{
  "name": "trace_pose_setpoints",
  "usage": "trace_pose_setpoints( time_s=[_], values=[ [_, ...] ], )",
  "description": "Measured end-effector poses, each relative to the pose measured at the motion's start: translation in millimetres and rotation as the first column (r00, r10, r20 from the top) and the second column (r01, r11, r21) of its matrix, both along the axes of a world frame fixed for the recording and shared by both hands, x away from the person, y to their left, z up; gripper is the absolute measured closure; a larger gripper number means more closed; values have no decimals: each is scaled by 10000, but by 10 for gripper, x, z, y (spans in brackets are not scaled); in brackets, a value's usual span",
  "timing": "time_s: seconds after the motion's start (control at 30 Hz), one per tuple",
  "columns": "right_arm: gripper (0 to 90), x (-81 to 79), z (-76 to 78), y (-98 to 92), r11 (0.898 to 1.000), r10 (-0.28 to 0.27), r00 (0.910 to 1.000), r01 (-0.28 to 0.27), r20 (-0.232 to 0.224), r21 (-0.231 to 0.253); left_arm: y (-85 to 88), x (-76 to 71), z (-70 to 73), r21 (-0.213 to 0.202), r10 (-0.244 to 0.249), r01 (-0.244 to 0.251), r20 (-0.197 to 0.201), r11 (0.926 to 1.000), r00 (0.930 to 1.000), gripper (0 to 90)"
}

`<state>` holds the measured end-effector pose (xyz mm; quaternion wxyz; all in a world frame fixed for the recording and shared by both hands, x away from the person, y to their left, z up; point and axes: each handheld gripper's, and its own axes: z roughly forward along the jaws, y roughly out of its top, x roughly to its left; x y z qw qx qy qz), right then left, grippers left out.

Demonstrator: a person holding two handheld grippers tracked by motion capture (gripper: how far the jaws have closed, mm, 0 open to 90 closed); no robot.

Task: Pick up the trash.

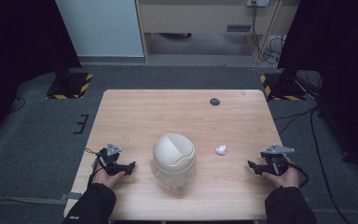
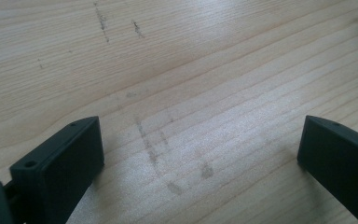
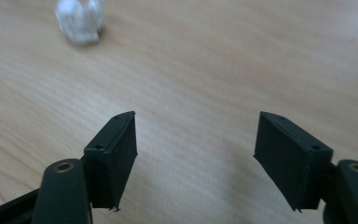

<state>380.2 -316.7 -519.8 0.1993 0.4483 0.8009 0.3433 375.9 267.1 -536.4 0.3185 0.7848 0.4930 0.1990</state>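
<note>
A cream dome-lidded small bin (image 1: 174, 160) with a clear lower body stands at the middle of the wooden table (image 1: 177, 116), near the front. A crumpled white paper ball (image 1: 221, 150) (image 3: 80, 19) lies to its right. My left gripper (image 1: 129, 166) (image 2: 200, 154) rests low over the table left of the bin, jaws wide apart with bare wood between them. My right gripper (image 1: 252, 166) (image 3: 195, 149) sits right of the paper ball, open and holding nothing; the ball lies ahead of it and off to the left in the right gripper view.
A small dark round disc (image 1: 214, 101) lies near the table's far edge. Faint grey scuff marks (image 2: 156, 154) streak the wood under the left gripper. Grey carpet surrounds the table, with black stand bases (image 1: 69, 84) at the far corners and cables (image 1: 303, 116) on the right.
</note>
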Motion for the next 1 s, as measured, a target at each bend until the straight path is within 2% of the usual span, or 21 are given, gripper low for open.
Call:
trace_pose_setpoints(
  time_s=[0.1,0.13,0.17,0.23,0.33,0.43,0.67,1.0],
  values=[
    [293,-11,106,-14,9980,-138,9980,100,617,617,1,0,0,3,-8,8,-2,10000,10000,0],
    [290,-16,138,-16,9962,-146,9975,86,696,863,0,0,0,-2,-5,5,-1,10000,10000,0],
    [290,-16,138,-16,9962,-146,9975,86,696,863,1,0,0,4,-9,9,-2,10000,10000,0],
    [291,-31,202,-1,9871,-84,9951,-76,987,1601,1,0,0,0,-11,11,-3,10000,10000,0],
    [287,-36,230,12,9860,12,9938,-197,1116,1654,0,0,0,0,-12,12,-2,10000,10000,0],
    [265,-37,287,29,9811,50,9904,-317,1384,1911,0,-1,0,3,-11,11,3,10000,10000,0],
    [261,-27,334,27,9783,66,9895,-364,1446,2042,-2,-3,-1,4,-8,8,9,10000,10000,0],
    [210,5,510,35,9664,-190,9787,-345,2046,2549,-4,-6,-1,1,-7,7,9,10000,10000,0]
  ],
)
